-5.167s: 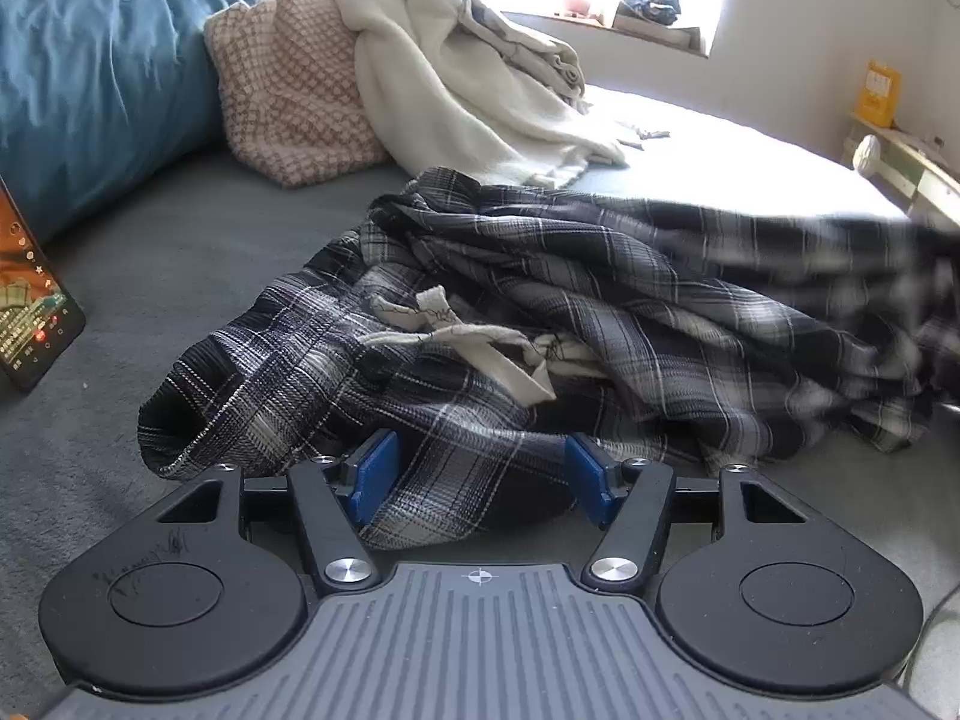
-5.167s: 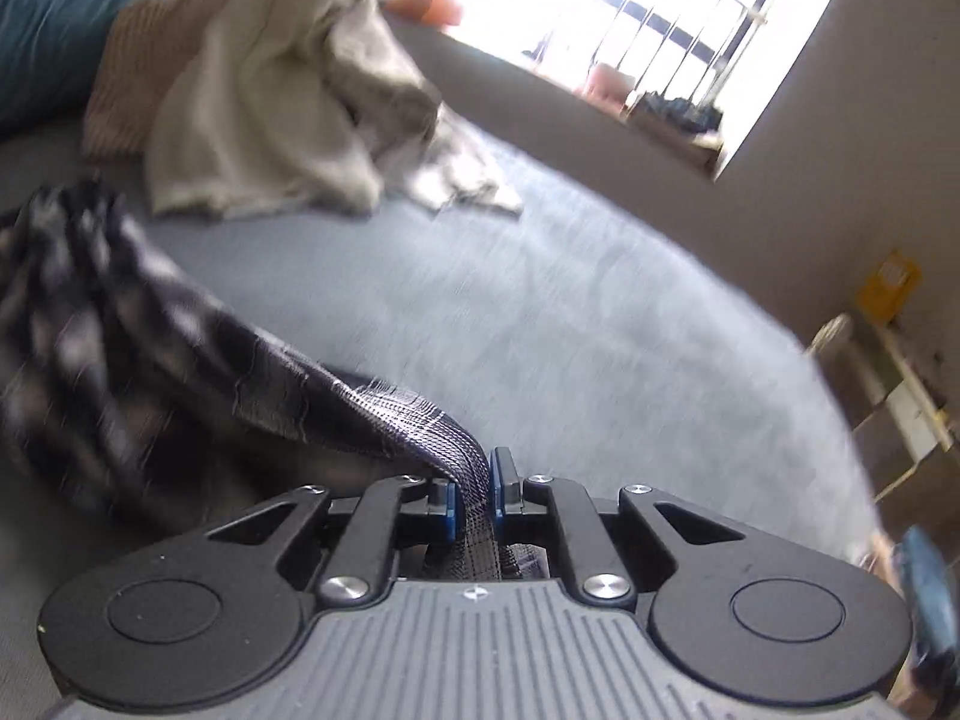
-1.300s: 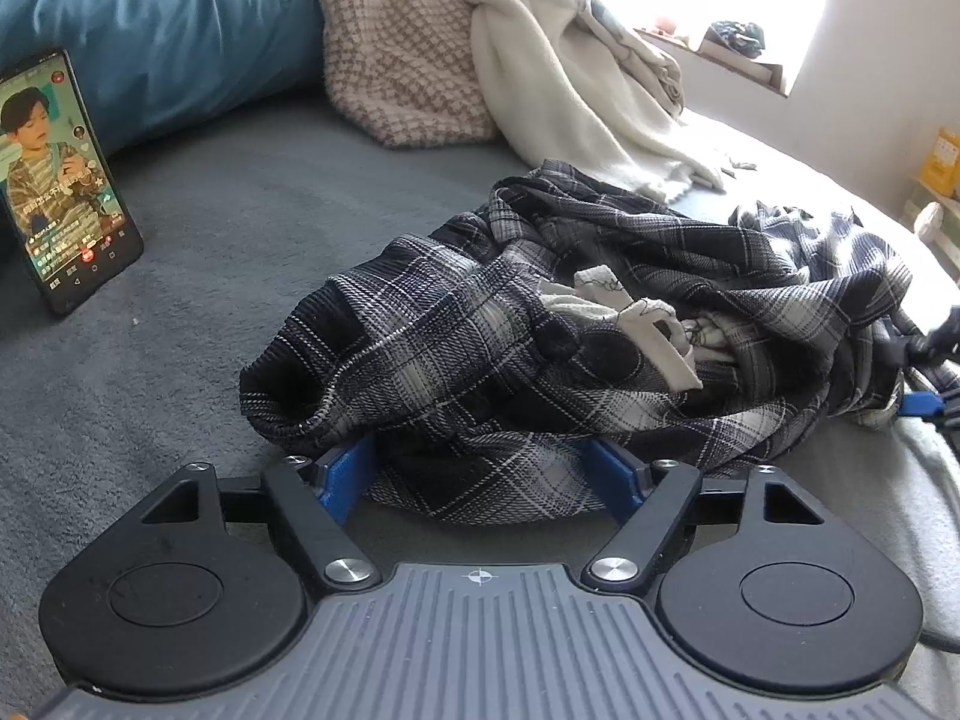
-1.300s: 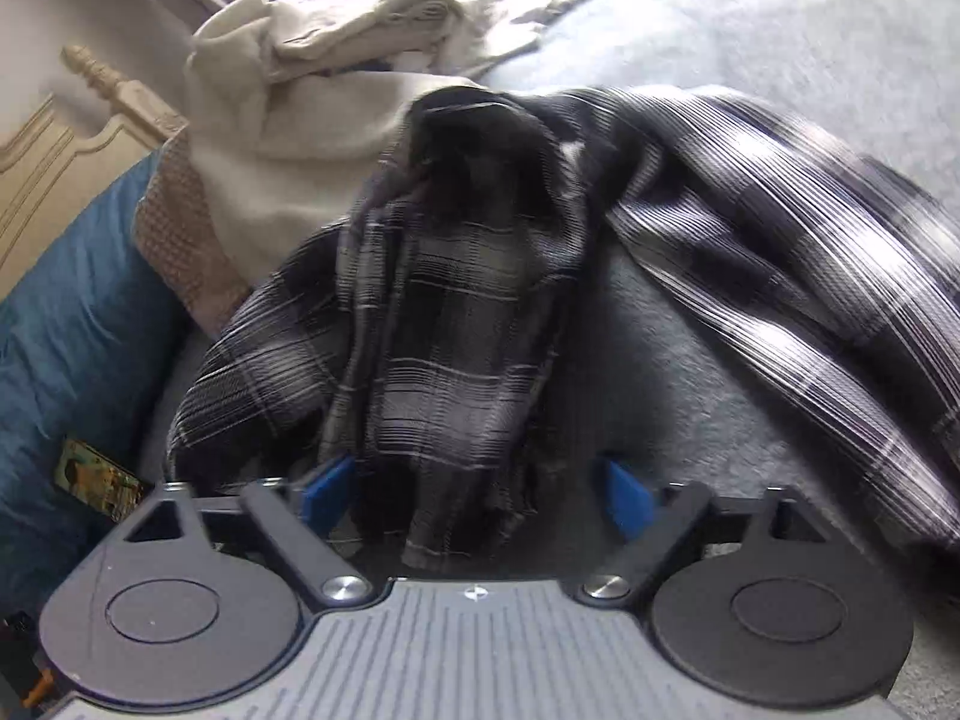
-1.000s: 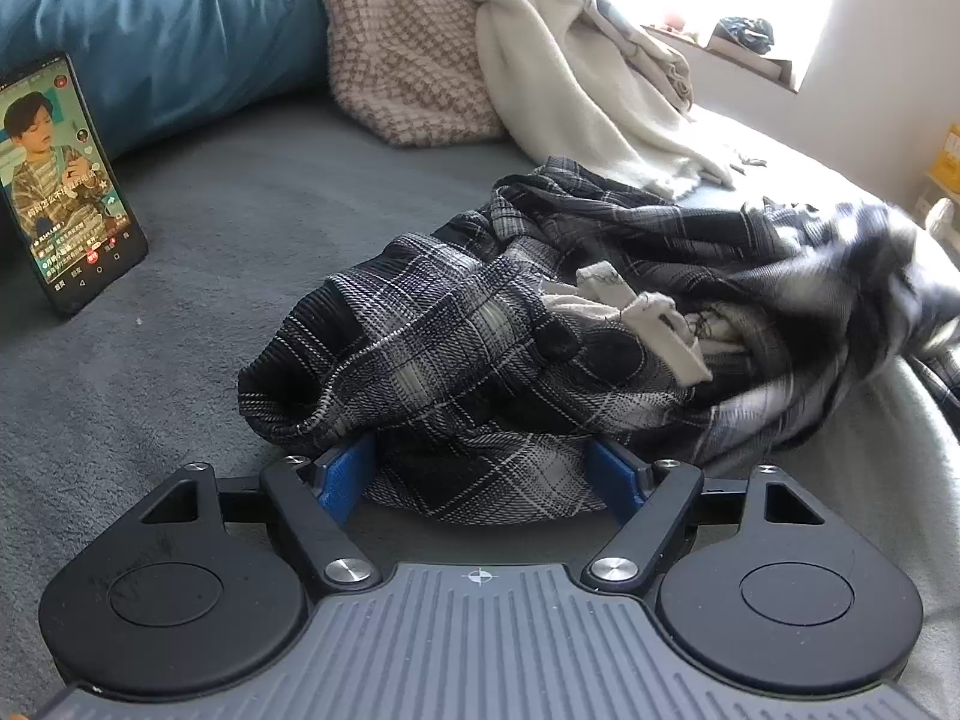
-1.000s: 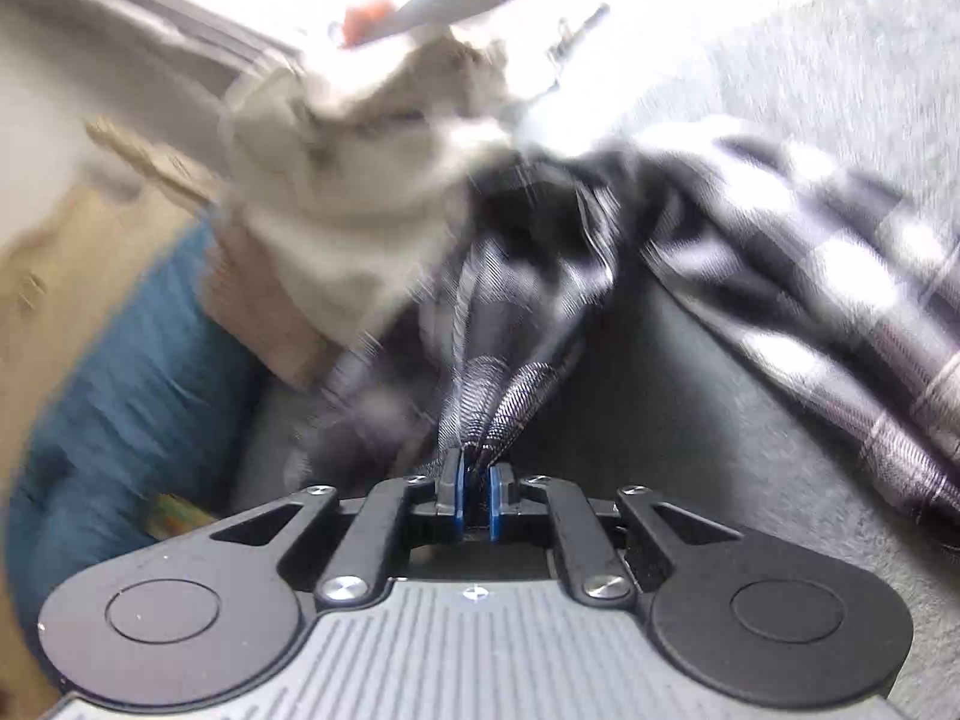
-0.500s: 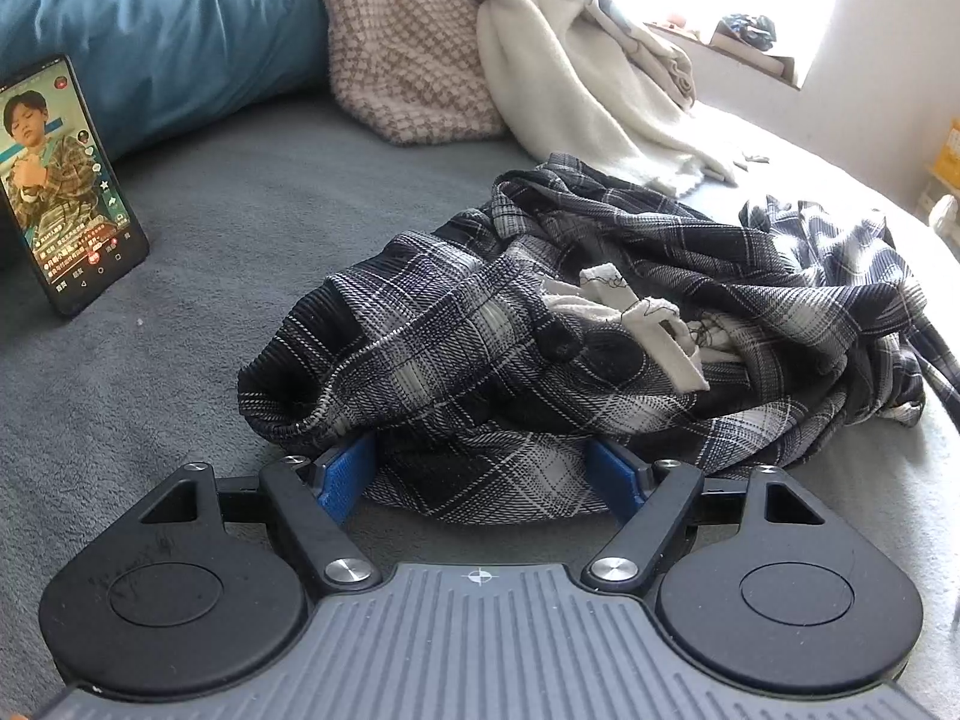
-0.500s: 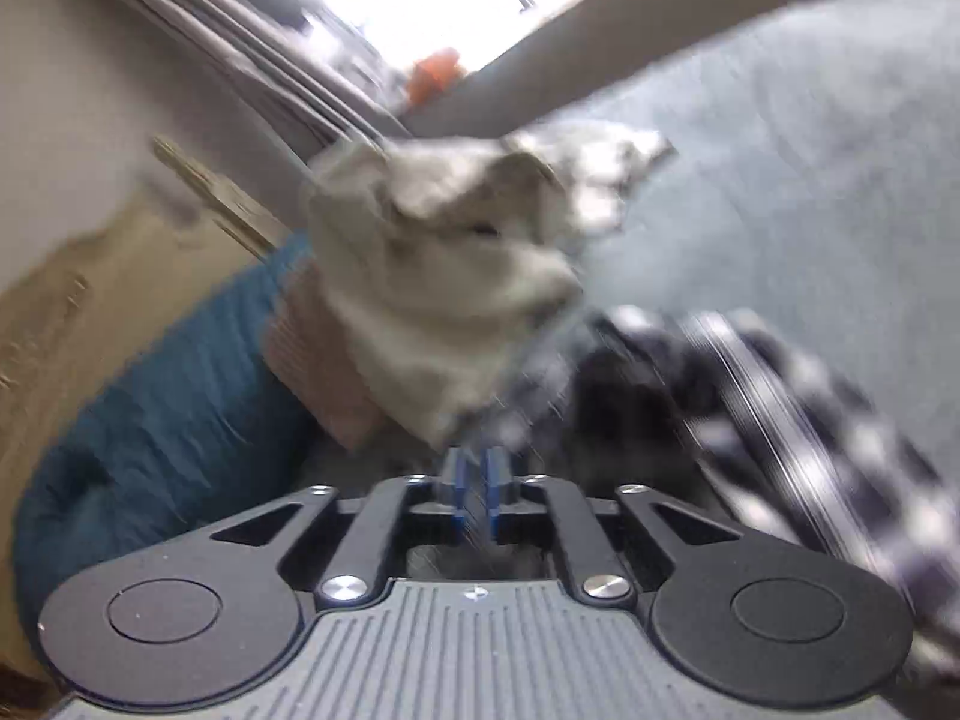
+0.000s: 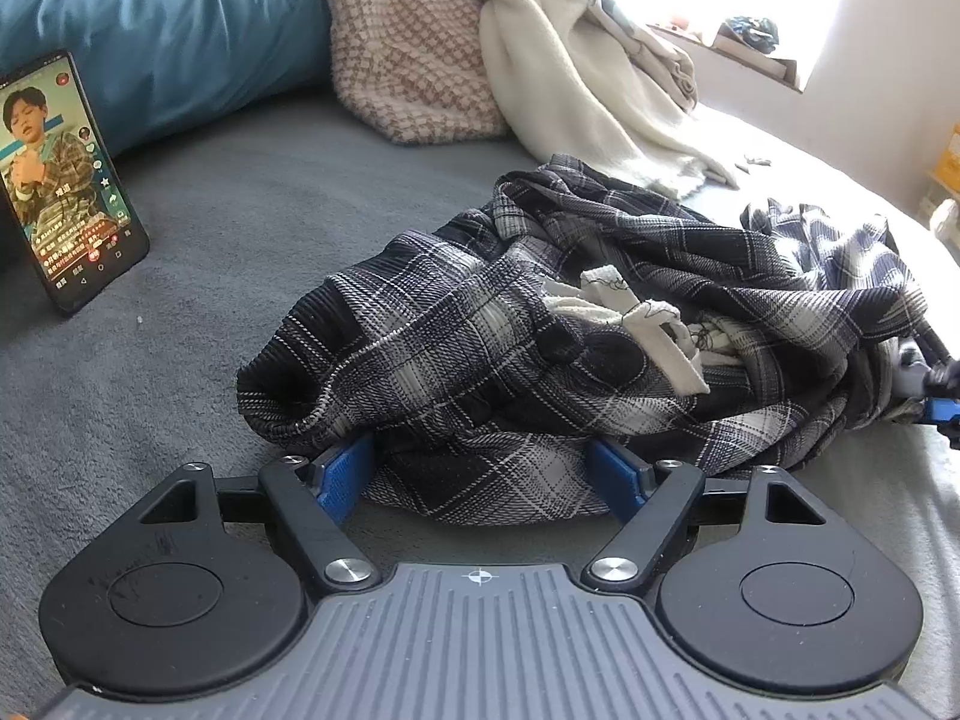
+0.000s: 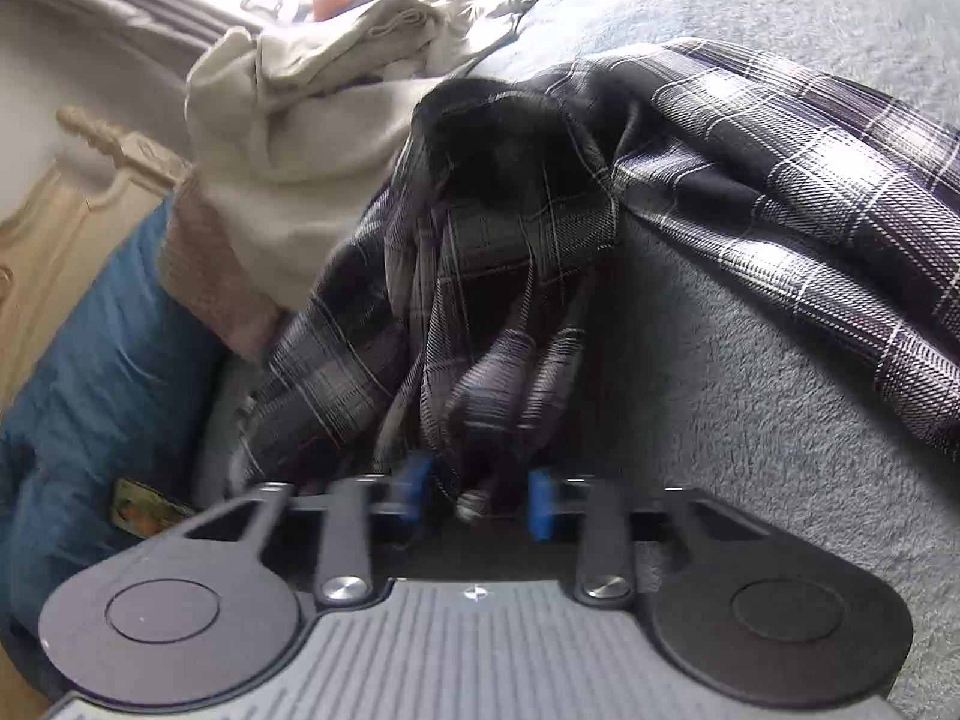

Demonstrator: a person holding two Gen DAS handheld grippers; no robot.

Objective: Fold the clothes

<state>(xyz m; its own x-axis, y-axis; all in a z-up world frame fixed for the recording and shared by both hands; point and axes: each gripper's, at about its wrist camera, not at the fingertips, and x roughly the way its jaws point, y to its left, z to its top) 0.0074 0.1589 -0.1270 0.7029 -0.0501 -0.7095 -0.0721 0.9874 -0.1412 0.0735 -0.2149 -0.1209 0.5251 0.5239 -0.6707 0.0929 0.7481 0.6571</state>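
A crumpled black-and-white plaid garment (image 9: pixel 588 324) lies on the grey bed, with a pale drawstring (image 9: pixel 648 324) on top. My left gripper (image 9: pixel 480 474) is open, its blue pads on either side of the garment's near edge. In the right wrist view the same plaid garment (image 10: pixel 516 276) lies bunched ahead. My right gripper (image 10: pixel 477 501) is partly open with a fold of plaid between its blurred blue pads, not clamped. The right gripper also shows at the right edge of the left wrist view (image 9: pixel 939 396).
A phone (image 9: pixel 66 180) playing a video leans at the left. A blue duvet (image 9: pixel 156 18), a checked knit (image 9: pixel 408 54) and a cream garment (image 9: pixel 576 78) are piled at the back. A wooden headboard (image 10: pixel 66 204) is at the left.
My right gripper, shut on the plaid cloth a second ago and lifting it, has come back down and its pads have spread apart. The left gripper has stayed still and open.
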